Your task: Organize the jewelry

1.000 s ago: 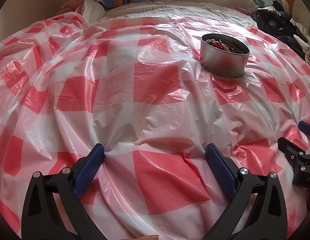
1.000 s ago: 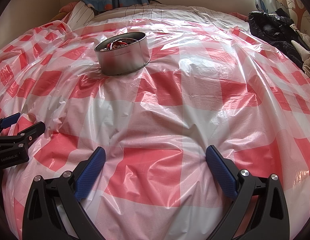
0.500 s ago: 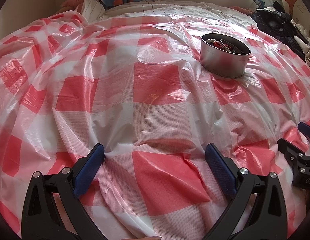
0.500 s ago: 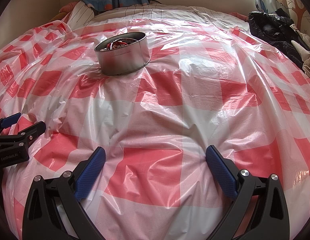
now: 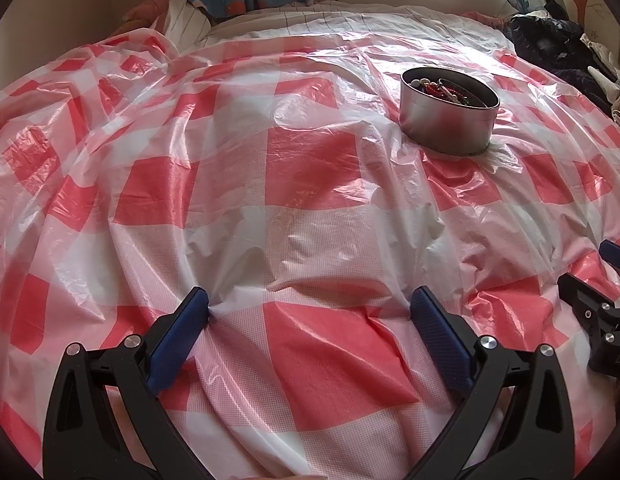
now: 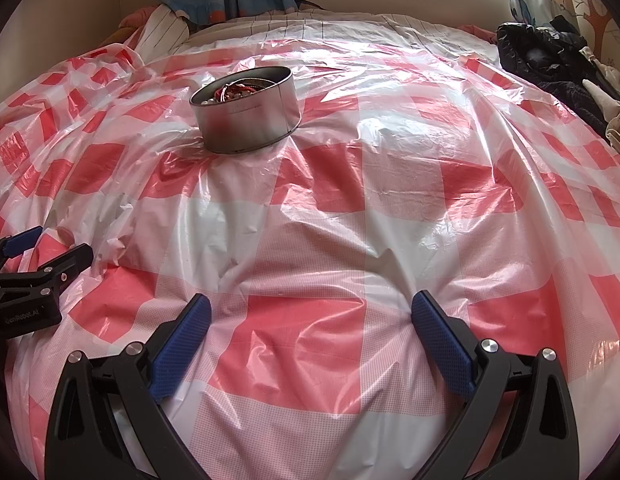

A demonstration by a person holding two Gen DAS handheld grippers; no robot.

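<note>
Item: round metal tin (image 5: 450, 120), at 1 o'clock in the left wrist view and 11 o'clock in the right wrist view (image 6: 246, 116), resting on a red-and-white checked plastic sheet (image 5: 310, 184). Contents: tangled jewelry (image 5: 442, 89), red cords and pale beads, details unclear. Left gripper (image 5: 310, 316): jaws spread wide, empty, low over the sheet. Right gripper (image 6: 310, 316): likewise spread and empty. Progress: no loose jewelry seen on the sheet; gathering looks finished, unless sorting the tin's contents remains.
</note>
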